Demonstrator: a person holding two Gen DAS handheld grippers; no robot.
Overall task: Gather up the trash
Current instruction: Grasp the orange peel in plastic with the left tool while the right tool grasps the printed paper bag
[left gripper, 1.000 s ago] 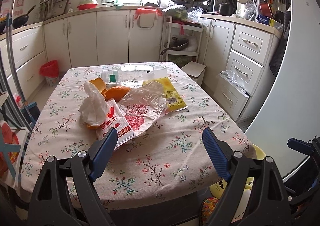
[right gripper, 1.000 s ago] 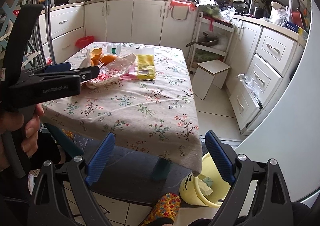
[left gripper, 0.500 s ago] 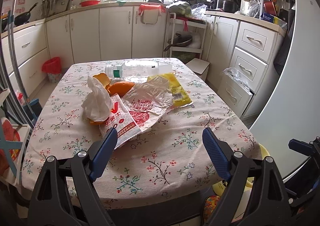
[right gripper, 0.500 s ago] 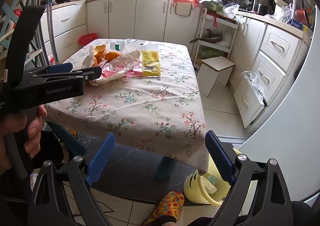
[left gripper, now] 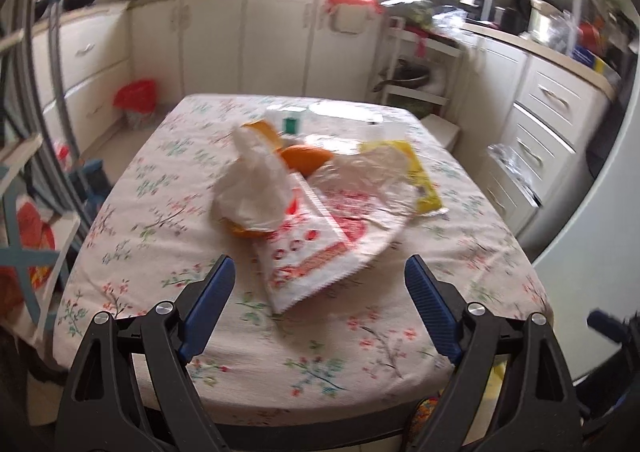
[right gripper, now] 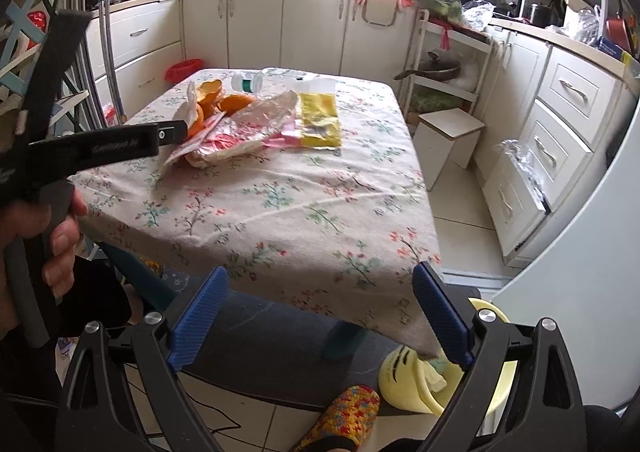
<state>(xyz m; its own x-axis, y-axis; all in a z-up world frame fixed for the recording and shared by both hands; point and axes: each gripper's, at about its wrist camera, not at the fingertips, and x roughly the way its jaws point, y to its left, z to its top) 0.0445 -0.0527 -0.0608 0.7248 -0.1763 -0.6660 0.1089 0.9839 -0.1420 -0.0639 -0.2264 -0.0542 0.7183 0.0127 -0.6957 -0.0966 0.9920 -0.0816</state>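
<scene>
A pile of trash lies on the flowered table (left gripper: 360, 336): a red-and-white wrapper (left gripper: 308, 252), a white tissue (left gripper: 252, 188), orange peel (left gripper: 306, 158), a clear plastic bag (left gripper: 368, 180), a yellow packet (left gripper: 416, 176) and a clear bottle (left gripper: 340, 116). My left gripper (left gripper: 320, 276) is open, empty, just short of the red-and-white wrapper. My right gripper (right gripper: 320, 288) is open and empty, below the table's near edge (right gripper: 320, 284). The pile also shows in the right wrist view (right gripper: 248, 120), with the left gripper's arm (right gripper: 108, 148) beside it. A yellow bin (right gripper: 432, 380) stands on the floor under the table's corner.
Kitchen cabinets (right gripper: 280, 24) run along the back and right walls. A small white stool (right gripper: 448, 140) stands right of the table. A red-lined bin (left gripper: 134, 96) sits by the far left cabinets. A patterned slipper (right gripper: 340, 416) is on the floor near the yellow bin.
My left gripper has moved forward and lower over the table toward the pile. My right gripper has come a little closer to the table's edge. Both stay open.
</scene>
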